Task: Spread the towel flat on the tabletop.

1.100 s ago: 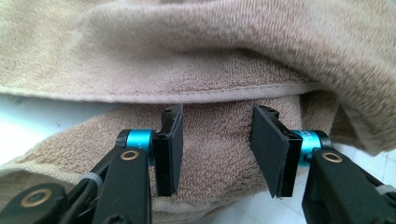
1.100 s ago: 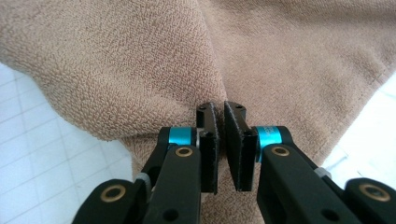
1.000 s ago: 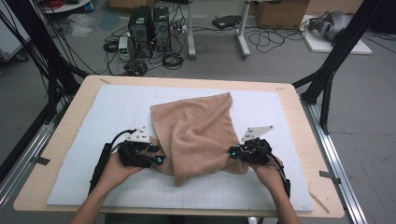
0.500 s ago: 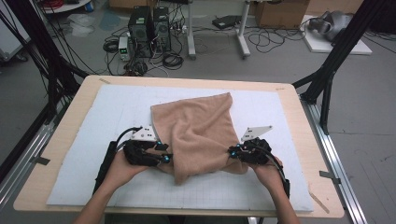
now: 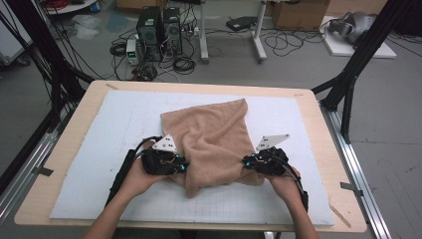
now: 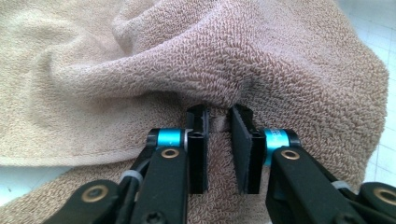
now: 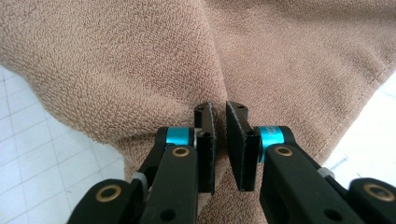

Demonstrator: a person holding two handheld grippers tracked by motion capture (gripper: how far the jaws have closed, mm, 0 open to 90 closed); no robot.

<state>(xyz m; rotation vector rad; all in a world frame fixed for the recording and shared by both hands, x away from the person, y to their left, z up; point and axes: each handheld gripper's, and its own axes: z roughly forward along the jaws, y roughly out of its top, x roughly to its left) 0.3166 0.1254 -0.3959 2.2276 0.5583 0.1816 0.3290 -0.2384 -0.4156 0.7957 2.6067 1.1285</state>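
Note:
A tan terry towel (image 5: 214, 134) lies rumpled on the white gridded mat (image 5: 109, 129). My left gripper (image 5: 183, 167) is at the towel's near left edge. In the left gripper view its jaws have just been closing, and my left gripper (image 6: 218, 113) now pinches a raised fold of the towel (image 6: 187, 60) between its tips. My right gripper (image 5: 246, 162) is at the towel's near right edge. In the right gripper view my right gripper (image 7: 218, 109) is shut on a ridge of the towel (image 7: 140, 56). A person's hand holds each gripper from the near side.
The mat covers a wooden table (image 5: 59, 149) with metal rails along both sides. Black frame legs (image 5: 353, 74) stand at the far corners. On the floor beyond the table are computer boxes (image 5: 159, 25), cables and a cardboard box.
My left gripper has moved right into the towel's edge and its jaws have closed on a fold there. The right gripper and its hold have not changed.

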